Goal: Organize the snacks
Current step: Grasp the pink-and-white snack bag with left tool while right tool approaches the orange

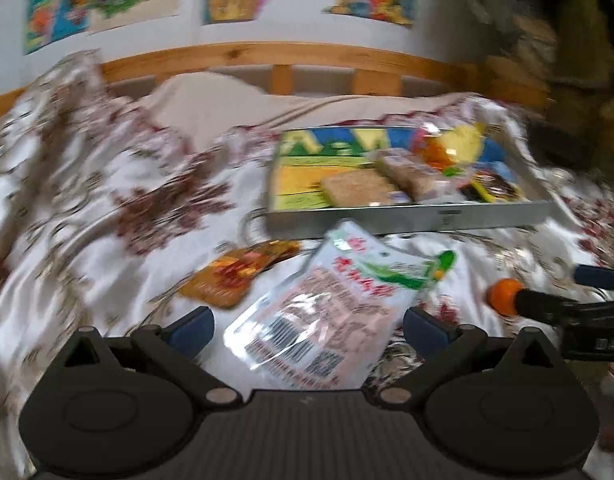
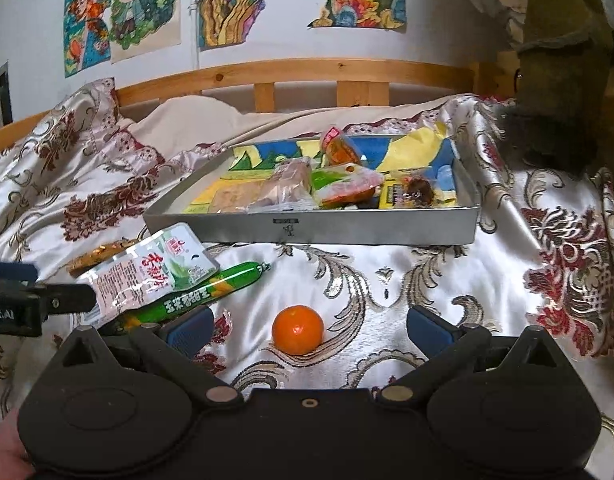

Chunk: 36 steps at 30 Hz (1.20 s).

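Note:
A white and pink snack pouch (image 1: pixel 327 304) lies on the satin bedspread between the wide-apart fingers of my left gripper (image 1: pixel 309 328), which is open. A green sausage stick (image 2: pixel 211 292) pokes out from under the pouch (image 2: pixel 147 272), and a brown-orange packet (image 1: pixel 235 276) lies just left of it. My right gripper (image 2: pixel 309 327) is open, with a small orange (image 2: pixel 298 330) on the cloth between its fingertips. The orange (image 1: pixel 503 296) also shows at the right of the blurred left wrist view. Behind stands a grey metal tray (image 2: pixel 347 229) holding several wrapped snacks.
The patterned bedspread (image 2: pixel 427 280) is rumpled, with raised folds left and right of the tray. A wooden bed rail (image 2: pixel 307 70) runs behind, under coloured drawings on the wall. A dark furry item (image 2: pixel 559 120) hangs at the right. A left gripper finger (image 2: pixel 67 303) enters the right wrist view.

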Motion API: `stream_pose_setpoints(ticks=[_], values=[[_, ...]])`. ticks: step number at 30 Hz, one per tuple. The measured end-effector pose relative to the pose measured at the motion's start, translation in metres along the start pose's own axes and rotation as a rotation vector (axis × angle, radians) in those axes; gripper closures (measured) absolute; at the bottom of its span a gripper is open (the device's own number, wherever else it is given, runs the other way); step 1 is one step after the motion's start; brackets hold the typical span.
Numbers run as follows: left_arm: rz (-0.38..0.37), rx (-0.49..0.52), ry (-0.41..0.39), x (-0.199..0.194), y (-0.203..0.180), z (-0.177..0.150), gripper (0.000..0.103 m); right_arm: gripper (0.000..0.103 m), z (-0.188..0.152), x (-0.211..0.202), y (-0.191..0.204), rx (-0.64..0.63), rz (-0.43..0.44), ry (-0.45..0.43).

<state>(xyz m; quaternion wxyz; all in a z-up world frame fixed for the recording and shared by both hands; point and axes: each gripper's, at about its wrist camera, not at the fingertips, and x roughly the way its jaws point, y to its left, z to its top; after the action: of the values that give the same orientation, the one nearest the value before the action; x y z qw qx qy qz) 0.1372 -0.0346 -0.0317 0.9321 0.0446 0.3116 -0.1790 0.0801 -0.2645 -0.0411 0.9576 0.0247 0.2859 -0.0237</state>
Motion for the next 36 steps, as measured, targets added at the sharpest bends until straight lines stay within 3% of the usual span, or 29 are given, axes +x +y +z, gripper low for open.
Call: stream_pose_setpoints(ticks=[4, 8, 16, 24, 30, 36], values=[[-0.076, 0.133, 0.004, 0.01, -0.005, 0.004, 0.0, 0.001, -0.004, 0.008, 0.0, -0.002, 0.002, 0.021], [-0.082, 0.22, 0.019, 0.024, -0.01, 0.0, 0.0, 0.002, -0.004, 0.017, 0.0, 0.002, 0.01, 0.029], [-0.115, 0.191, 0.055, 0.045, 0.003, 0.0, 0.0, 0.007, -0.005, 0.03, 0.007, -0.012, 0.035, 0.049], [-0.197, 0.219, 0.111, 0.054, 0.004, 0.005, 0.0, 0.01, -0.008, 0.039, 0.003, 0.02, 0.042, 0.061], [-0.199, 0.268, 0.131, 0.056, -0.003, 0.002, 0.001, 0.012, -0.007, 0.041, 0.004, 0.015, 0.044, 0.058], [-0.197, 0.218, 0.137, 0.054, 0.001, 0.008, 0.005, 0.013, -0.007, 0.042, 0.005, 0.012, 0.04, 0.063]])
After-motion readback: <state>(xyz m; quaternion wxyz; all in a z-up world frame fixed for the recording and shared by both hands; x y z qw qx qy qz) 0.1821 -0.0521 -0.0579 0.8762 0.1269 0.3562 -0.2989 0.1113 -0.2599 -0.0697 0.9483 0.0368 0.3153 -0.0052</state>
